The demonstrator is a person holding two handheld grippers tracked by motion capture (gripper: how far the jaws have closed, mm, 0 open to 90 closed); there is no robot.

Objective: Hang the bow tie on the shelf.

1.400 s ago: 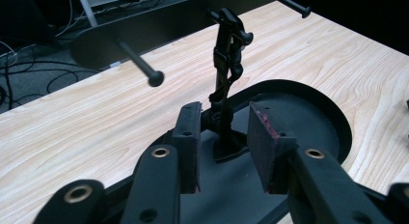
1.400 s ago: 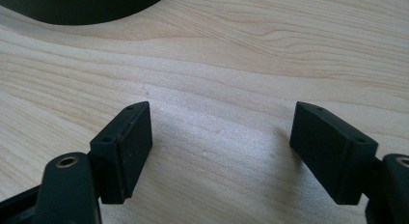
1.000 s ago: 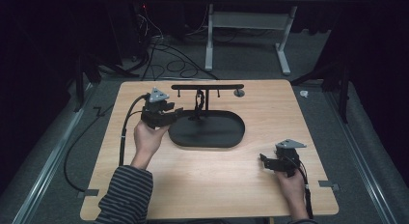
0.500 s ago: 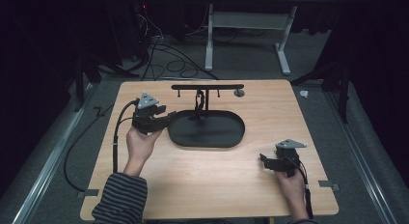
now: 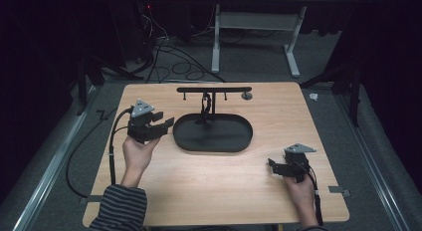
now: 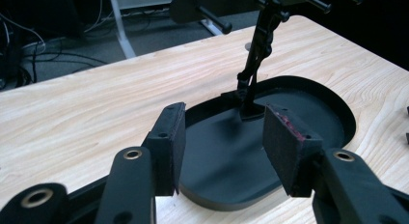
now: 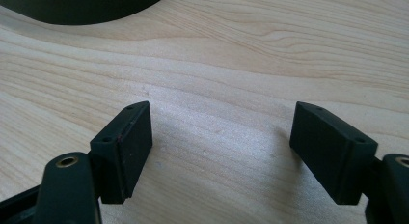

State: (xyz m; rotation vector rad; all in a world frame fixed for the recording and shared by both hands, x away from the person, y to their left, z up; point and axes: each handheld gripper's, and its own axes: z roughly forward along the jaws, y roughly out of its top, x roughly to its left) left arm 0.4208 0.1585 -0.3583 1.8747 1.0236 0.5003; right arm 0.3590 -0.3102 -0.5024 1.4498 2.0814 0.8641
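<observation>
- On the wooden table point(image 5: 214, 186), the black stand point(image 5: 213, 134) is the landmark: an oval tray base, a thin post point(image 6: 255, 55) rising from its far edge, and a crossbar with pegs point(image 5: 214, 89) on top.
- Just left of the stand's tray, the left gripper point(image 5: 166, 126) hovers with its jaws well apart; they have just been opening, and nothing is between the pads point(image 6: 173, 147).
- Right of the stand and nearer the person, the right gripper point(image 5: 272, 165) sits well apart from it, jaws wide, holding nothing.
- The stand looks rigid, probably metal and bottom-heavy, with a smooth and possibly slippery finish.
- The tray's low rim point(image 6: 217, 197) seems the safest hold; the thin post would likely tip or twist it.
</observation>
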